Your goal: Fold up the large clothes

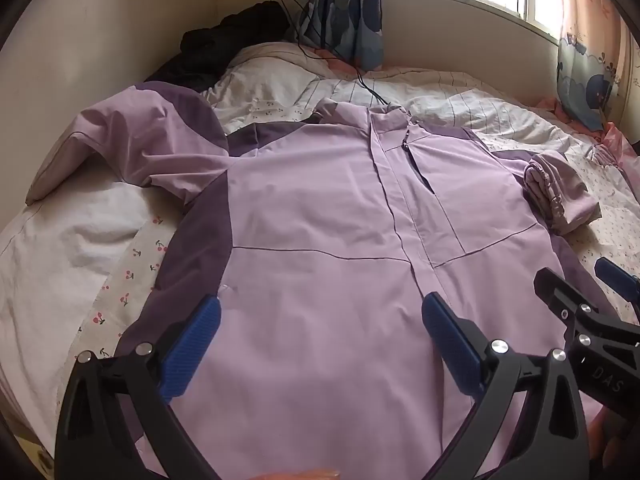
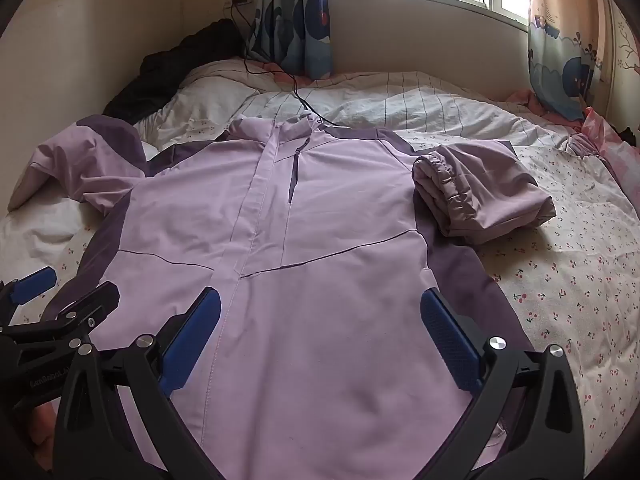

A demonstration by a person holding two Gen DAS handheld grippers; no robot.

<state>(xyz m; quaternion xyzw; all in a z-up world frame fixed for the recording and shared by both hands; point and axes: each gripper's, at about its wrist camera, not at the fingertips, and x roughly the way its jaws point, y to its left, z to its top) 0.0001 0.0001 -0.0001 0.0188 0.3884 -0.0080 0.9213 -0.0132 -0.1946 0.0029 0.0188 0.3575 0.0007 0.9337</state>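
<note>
A lilac jacket (image 1: 320,216) with dark purple side panels lies face up on the bed, collar toward the window; it also fills the right wrist view (image 2: 304,240). Its left sleeve (image 1: 132,144) is spread out to the left. Its right sleeve (image 2: 480,196) is bunched up beside the body. My left gripper (image 1: 320,312) is open and empty above the jacket's lower front. My right gripper (image 2: 320,308) is open and empty above the lower front too. Each gripper shows at the edge of the other's view.
The bed has a white cherry-print sheet (image 2: 560,280) and a striped duvet (image 2: 400,108). A black garment (image 1: 228,48) lies in the far left corner. A black cable (image 2: 296,92) runs from the wall socket across the bed. Curtains (image 2: 288,20) hang by the window.
</note>
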